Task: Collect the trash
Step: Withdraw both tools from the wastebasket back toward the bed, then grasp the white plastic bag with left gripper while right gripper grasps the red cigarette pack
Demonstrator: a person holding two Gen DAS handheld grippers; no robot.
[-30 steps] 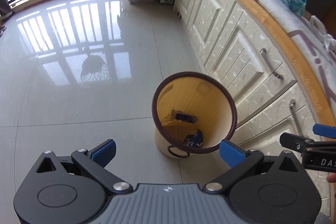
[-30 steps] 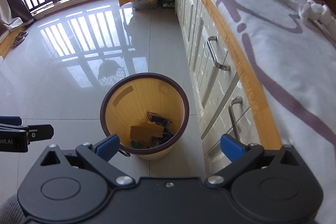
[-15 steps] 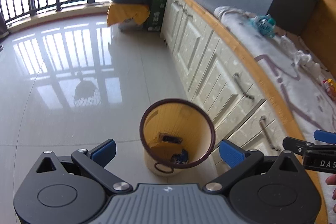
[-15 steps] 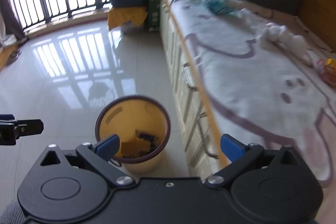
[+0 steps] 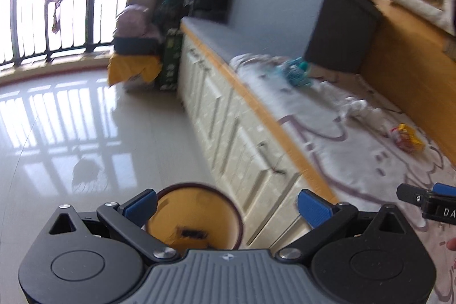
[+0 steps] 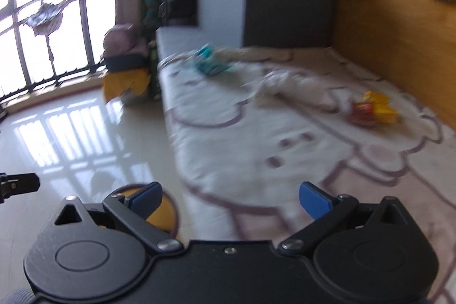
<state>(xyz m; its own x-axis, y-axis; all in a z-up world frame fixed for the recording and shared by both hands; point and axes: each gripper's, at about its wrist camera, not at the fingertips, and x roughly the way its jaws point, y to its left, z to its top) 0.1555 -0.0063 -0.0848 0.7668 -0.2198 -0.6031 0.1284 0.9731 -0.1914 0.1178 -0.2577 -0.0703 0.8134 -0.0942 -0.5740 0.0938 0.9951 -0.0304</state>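
A yellow waste bin with a dark rim (image 5: 196,215) stands on the floor beside the cabinets, with some trash inside; its edge shows in the right wrist view (image 6: 165,210). On the white printed cover lie a yellow-red wrapper (image 5: 406,136) (image 6: 373,108), a crumpled white tissue (image 5: 357,107) (image 6: 282,80) and a teal packet (image 5: 296,73) (image 6: 209,63). My left gripper (image 5: 226,204) is open and empty above the bin. My right gripper (image 6: 230,197) is open and empty over the cover's near edge; its fingertip shows in the left wrist view (image 5: 419,197).
Cream cabinets with handles (image 5: 248,161) run under the wooden-edged bench. A dark grey box (image 5: 299,16) sits at the bench's far end. A stack with a yellow cloth (image 5: 134,67) stands by the balcony railing. Glossy tiled floor (image 5: 71,133) lies to the left.
Both grippers have risen and tilted up from the bin toward the bench; the bin has dropped to the bottom of both views, and the wrapper and tissue have come into view. Both stay open.
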